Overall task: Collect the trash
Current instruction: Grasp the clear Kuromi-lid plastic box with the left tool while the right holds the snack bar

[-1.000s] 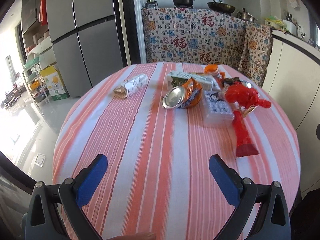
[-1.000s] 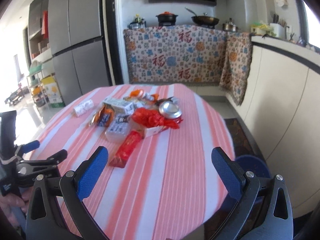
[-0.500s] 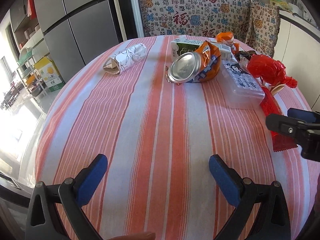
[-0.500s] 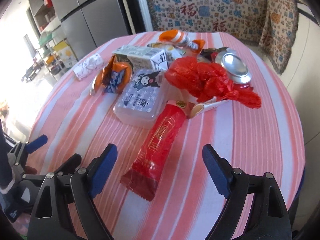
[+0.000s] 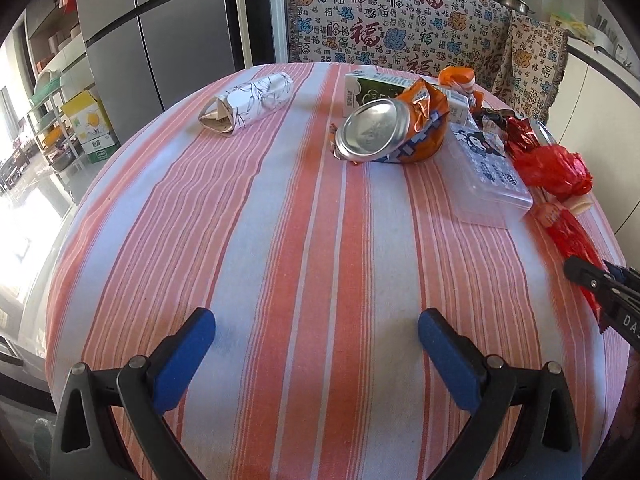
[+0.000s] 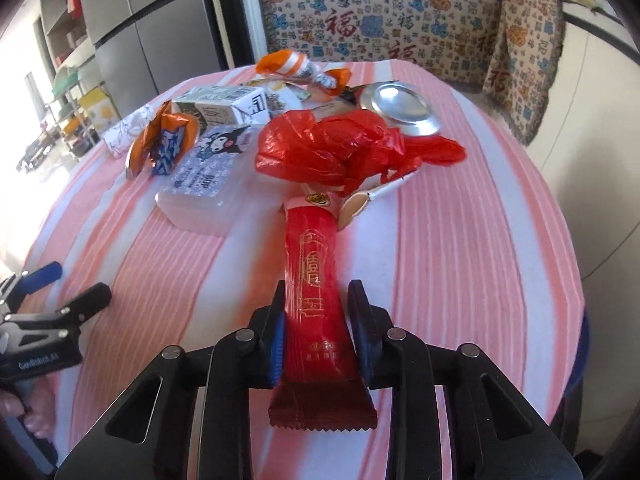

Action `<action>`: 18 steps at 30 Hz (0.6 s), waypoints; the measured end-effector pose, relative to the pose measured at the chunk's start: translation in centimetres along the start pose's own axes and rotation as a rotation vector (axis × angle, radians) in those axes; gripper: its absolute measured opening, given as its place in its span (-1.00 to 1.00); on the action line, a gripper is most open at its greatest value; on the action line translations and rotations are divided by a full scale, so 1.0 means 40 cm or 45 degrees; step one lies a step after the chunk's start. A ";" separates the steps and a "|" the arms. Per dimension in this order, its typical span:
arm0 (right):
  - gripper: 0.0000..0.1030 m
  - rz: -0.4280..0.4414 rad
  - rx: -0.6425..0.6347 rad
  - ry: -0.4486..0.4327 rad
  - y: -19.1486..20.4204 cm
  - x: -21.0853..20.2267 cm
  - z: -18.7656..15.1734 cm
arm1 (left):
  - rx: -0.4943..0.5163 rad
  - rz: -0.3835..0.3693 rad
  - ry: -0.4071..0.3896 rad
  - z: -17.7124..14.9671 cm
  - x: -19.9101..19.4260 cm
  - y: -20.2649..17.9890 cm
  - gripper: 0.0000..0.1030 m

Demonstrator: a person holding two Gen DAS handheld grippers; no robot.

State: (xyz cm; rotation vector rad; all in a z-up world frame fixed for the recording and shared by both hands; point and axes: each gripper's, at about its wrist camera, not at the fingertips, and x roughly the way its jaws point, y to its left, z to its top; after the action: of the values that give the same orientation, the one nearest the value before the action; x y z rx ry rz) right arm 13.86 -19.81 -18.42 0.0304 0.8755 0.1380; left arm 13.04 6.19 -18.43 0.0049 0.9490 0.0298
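Note:
A long red snack wrapper point(image 6: 312, 264) lies on the striped tablecloth point(image 5: 280, 240), its near end between the fingers of my right gripper point(image 6: 316, 308). Those jaws are closing, and both pads touch the wrapper's sides. Just beyond it lies a crumpled red plastic bag point(image 6: 332, 148). Beside it are a clear plastic box point(image 6: 208, 176), a crushed orange can point(image 5: 384, 128) and a milk carton point(image 5: 372, 88). A rolled white paper point(image 5: 248, 102) lies apart at the far left. My left gripper point(image 5: 316, 332) hangs open over bare cloth near the table's front edge, with nothing between its fingers.
A silver lid point(image 6: 400, 108) and an orange wrapper point(image 6: 288, 64) lie at the back of the pile. A blue bin point(image 6: 584, 360) shows below the table's right edge. A grey fridge point(image 5: 160, 20) and a patterned cloth point(image 5: 400, 28) stand behind the table.
My right gripper came down and forward onto the red wrapper, and its jaws went from wide open to narrow around it. The left gripper dropped closer to the table, then held still.

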 end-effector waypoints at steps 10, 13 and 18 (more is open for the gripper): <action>-0.16 -0.060 0.014 -0.064 -0.035 -0.008 -0.028 | 0.001 -0.187 0.015 0.027 -0.013 -0.051 1.00; -0.03 -0.058 0.009 -0.075 -0.029 -0.011 -0.034 | 0.036 -0.307 -0.026 0.070 -0.025 -0.106 1.00; -0.02 -0.041 0.057 -0.083 -0.040 -0.008 -0.032 | 0.055 -0.391 -0.029 0.160 0.020 -0.185 1.00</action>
State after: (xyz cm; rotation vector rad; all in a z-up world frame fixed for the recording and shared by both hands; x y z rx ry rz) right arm 12.86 -21.45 -19.12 0.0626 0.8134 0.0869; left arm 18.88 -1.14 -15.49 -0.1005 0.9187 -0.2742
